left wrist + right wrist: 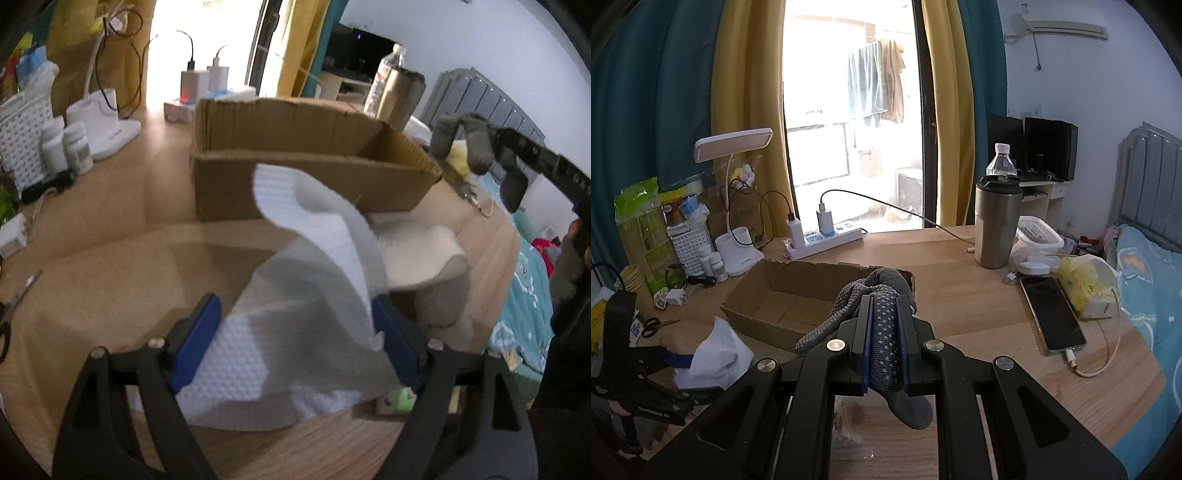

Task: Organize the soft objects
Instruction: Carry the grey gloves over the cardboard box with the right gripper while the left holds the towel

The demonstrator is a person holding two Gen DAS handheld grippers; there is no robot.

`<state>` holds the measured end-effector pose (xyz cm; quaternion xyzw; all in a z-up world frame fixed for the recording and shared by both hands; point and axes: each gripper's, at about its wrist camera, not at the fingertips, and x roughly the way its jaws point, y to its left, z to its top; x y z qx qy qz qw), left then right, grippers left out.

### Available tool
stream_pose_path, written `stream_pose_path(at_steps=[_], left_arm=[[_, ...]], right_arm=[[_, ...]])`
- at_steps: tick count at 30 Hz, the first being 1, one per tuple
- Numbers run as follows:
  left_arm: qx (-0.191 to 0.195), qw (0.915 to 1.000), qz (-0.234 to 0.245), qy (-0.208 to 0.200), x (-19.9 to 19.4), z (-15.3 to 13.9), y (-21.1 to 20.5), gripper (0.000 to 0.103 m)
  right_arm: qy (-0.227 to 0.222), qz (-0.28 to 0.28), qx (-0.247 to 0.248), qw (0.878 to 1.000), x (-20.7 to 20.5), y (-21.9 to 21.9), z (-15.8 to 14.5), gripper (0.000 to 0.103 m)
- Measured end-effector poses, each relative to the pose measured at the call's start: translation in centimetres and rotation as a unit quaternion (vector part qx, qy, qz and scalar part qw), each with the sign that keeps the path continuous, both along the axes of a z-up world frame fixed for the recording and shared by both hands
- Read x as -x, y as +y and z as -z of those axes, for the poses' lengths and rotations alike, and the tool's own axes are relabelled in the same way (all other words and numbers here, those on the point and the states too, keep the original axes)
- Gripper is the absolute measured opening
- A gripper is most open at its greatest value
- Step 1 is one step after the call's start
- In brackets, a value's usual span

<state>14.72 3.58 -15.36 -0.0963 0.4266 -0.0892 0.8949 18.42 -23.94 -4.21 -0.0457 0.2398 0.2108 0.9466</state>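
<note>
- Left wrist view: your wooden desk fills the frame, with one open cardboard box at the middle back, two white pill bottles at the left, and one pair of scissors at the left edge.
- Your left gripper has its blue pads spread wide; one white embossed cloth lies loosely between them on the desk, its upper edge curling up in front of the box. The pads do not press on it.
- At the upper right, your right gripper hangs above the box's far corner with a grey sock dangling from it.
- Right wrist view: bright balcony doorway and yellow curtains stand behind the desk. You can count one steel tumbler, one water bottle, one phone on a cable and one desk lamp.
- Your right gripper is clamped narrow on the grey dotted sock, which droops from both ends of the pads, just this side of the cardboard box.
- The white cloth sits at the lower left, by your left gripper.
</note>
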Motion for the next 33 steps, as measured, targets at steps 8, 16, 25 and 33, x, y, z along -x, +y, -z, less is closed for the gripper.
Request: stream_pose_path(at_steps=[8, 16, 25, 33], left_arm=[[-0.014, 0.9999, 0.001, -0.005, 0.7, 1.1, -0.4, 0.048], [-0.022, 0.999, 0.011, -0.037, 1.8, -0.6, -0.4, 0.006], [-0.015, 0.9933, 0.001, -0.115, 3.1, -5.2, 0.4, 0.006], [-0.004, 0.9879, -0.007, -0.155, 2.5, -8.6, 1.5, 0.006]], right_arm=[[0.001, 0.001, 0.003, 1.0, 0.4, 0.0, 0.1, 0.013], [-0.005, -0.002, 0.005, 1.0, 1.1, 0.3, -0.1, 0.013], [-0.018, 0.0, 0.005, 1.0, 1.7, 0.2, -1.1, 0.013], [-0.027, -0.002, 0.003, 1.0, 1.5, 0.3, -1.6, 0.013]])
